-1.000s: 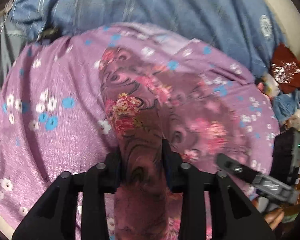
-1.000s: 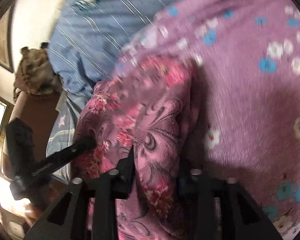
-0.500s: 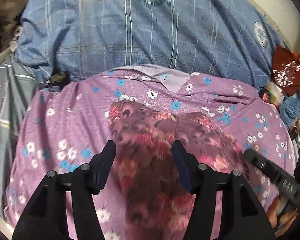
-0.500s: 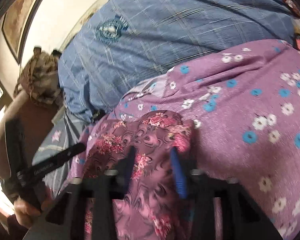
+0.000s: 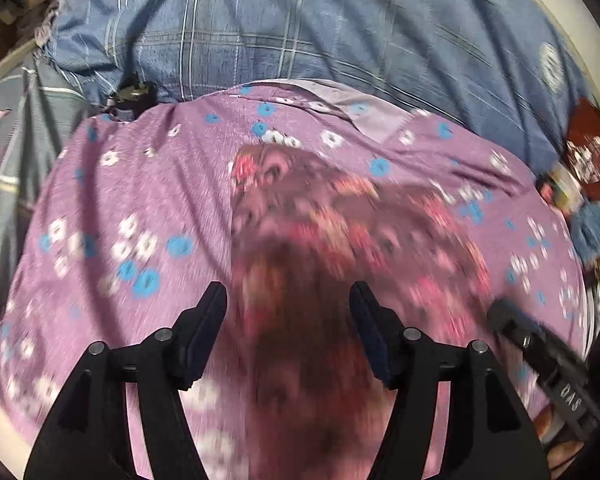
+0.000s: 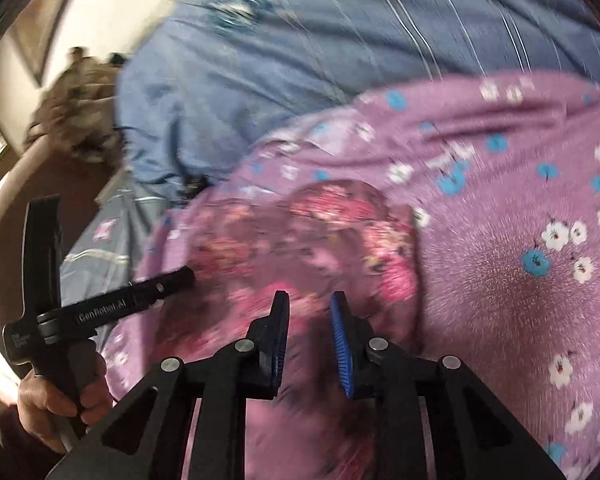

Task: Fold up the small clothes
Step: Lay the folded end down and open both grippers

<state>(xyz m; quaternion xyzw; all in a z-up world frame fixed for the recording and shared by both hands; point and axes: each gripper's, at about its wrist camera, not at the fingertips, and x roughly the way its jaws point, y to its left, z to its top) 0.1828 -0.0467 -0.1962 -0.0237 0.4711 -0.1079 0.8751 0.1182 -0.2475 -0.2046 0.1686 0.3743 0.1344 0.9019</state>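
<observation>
A small dark pink floral garment (image 5: 340,232) lies folded on a purple flowered sheet (image 5: 132,200); it also shows in the right wrist view (image 6: 300,240). My left gripper (image 5: 288,304) is open and empty, hovering above the garment's near part. My right gripper (image 6: 310,312) is open with a narrower gap, above the garment's near edge. The right gripper shows at the lower right of the left wrist view (image 5: 540,356), and the left gripper at the left of the right wrist view (image 6: 116,304). Both views are blurred by motion.
A blue plaid blanket (image 5: 300,28) lies behind the purple sheet (image 6: 520,220). A small dark object (image 5: 134,94) sits at the blanket's edge. Red and blue clutter (image 5: 588,152) lies at the right. A brown cloth heap (image 6: 76,96) sits far left.
Both grippers let go of the garment and opened. They have pulled back and up from it, and the garment now lies flat on the sheet.
</observation>
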